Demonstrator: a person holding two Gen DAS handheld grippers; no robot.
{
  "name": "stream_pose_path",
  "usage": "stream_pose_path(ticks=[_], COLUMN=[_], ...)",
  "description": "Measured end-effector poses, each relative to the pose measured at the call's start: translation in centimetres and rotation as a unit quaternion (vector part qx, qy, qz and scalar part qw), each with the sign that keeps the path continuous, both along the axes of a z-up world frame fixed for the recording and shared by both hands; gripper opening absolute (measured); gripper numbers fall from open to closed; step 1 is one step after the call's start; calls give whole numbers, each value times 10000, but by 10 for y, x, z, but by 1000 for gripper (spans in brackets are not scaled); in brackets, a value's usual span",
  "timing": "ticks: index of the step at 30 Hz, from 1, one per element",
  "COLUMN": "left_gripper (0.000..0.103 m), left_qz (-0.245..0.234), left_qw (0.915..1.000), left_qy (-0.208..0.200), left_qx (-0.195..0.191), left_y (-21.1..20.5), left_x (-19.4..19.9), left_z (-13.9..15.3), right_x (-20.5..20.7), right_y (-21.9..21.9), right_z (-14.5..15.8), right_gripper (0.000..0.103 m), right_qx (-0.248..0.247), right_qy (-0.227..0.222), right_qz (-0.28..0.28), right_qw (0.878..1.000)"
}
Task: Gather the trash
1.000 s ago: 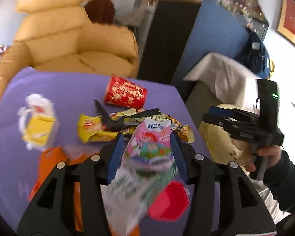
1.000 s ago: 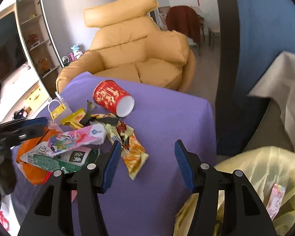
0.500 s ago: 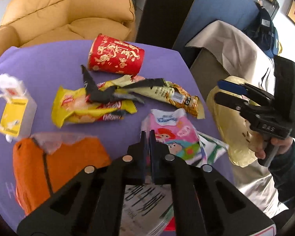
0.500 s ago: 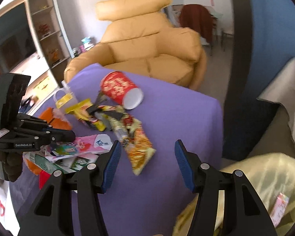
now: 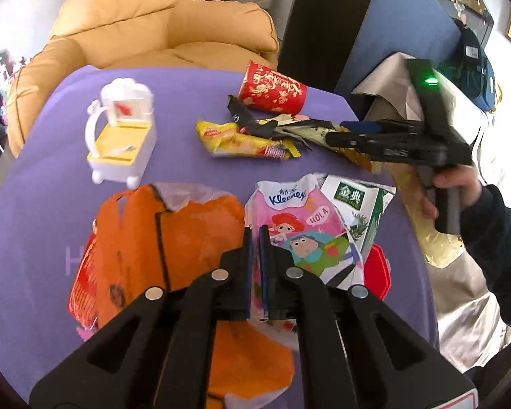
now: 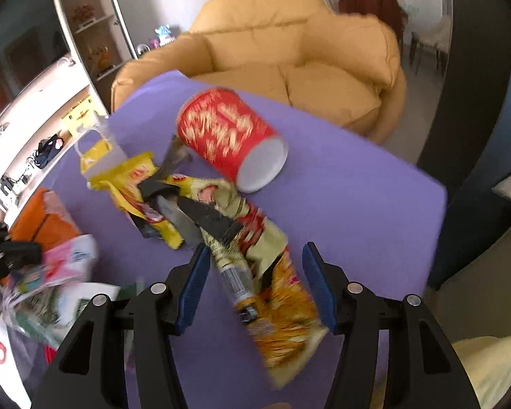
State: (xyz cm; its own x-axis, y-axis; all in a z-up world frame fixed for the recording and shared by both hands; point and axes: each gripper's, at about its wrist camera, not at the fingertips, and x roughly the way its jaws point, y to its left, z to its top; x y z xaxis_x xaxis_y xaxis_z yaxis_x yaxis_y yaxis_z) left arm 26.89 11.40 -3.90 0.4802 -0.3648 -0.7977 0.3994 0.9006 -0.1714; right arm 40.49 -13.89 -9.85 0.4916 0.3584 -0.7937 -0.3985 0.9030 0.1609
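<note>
The pink Kleenex tissue pack (image 5: 299, 228) lies on the purple table (image 5: 51, 204), overlapping a green-and-white carton (image 5: 357, 201) and beside an orange bag (image 5: 173, 238). The left gripper (image 5: 254, 235) has its jaws closed, pinching the pack's near edge. Farther off lie a yellow wrapper (image 5: 245, 141) and a red paper cup (image 5: 272, 88) on its side. The right gripper (image 6: 255, 266) hangs wide open, holding nothing, its 2 fingers straddling an orange snack wrapper (image 6: 279, 293).

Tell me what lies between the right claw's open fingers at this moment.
A long crumpled orange-and-green snack wrapper lies on the purple tablecloth between the right claw fingers, which stand open; the right wrist view shows it.
</note>
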Motion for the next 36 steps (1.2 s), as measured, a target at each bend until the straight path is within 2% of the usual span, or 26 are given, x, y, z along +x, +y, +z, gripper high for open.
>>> stream_pose_path(ticks=[2,3,4,6,8,9,15,20,24,29,33,35,36], left_gripper=[4,7,9,26,33,33,38,38,38,42,45,41,27], left_qz=[14,3,-15,-69,-108,-84,35,-193,-170,-63,-163,-122,-119], left_qw=[9999,9998,9996,9987,9978,9976,9968,9988,9988,9966,9933,9925,9921], left_qy=[-2,-8,-17,-53,-123,-164,-128,211,465,758,1047,1118,1133], left_qx=[-134,-213,-288,-499,-639,-669,-786,-409,-59,-315,-467,-474,-519], left_y=[6,7,7,9,8,6,-2,-31,-39,-30,-32,-33,-33], left_x=[-6,-8,-8,-10,-8,-5,11,37,52,53,46,43,42], left_z=[2,3,4,8,12,13,16,3,-15,-25,-32,-33,-33], right_x=[4,1,-5,-17,-34,-41,-80,-95,-108,-123,-127,-129,-130], right_y=[-1,-1,2,7,11,12,2,-13,-23,-33,-37,-39,-40], right_z=[-6,-5,-4,1,9,14,49,54,54,49,38,33,32], right_gripper=[54,52,41,35,31,29,28,28,28,28,28,28,28], right_qx=[102,120,64,-86,-145,-133,-117,-28,45,104,178,237,270], right_qy=[133,115,82,-74,-204,-240,-652,-634,-657,-665,-581,-536,-510], right_qz=[-108,-134,-98,-16,106,133,79,-101,-165,-172,-225,-281,-295], right_qw=[9998,9998,9999,9999,9996,9995,9978,9979,9977,9976,9979,9979,9979])
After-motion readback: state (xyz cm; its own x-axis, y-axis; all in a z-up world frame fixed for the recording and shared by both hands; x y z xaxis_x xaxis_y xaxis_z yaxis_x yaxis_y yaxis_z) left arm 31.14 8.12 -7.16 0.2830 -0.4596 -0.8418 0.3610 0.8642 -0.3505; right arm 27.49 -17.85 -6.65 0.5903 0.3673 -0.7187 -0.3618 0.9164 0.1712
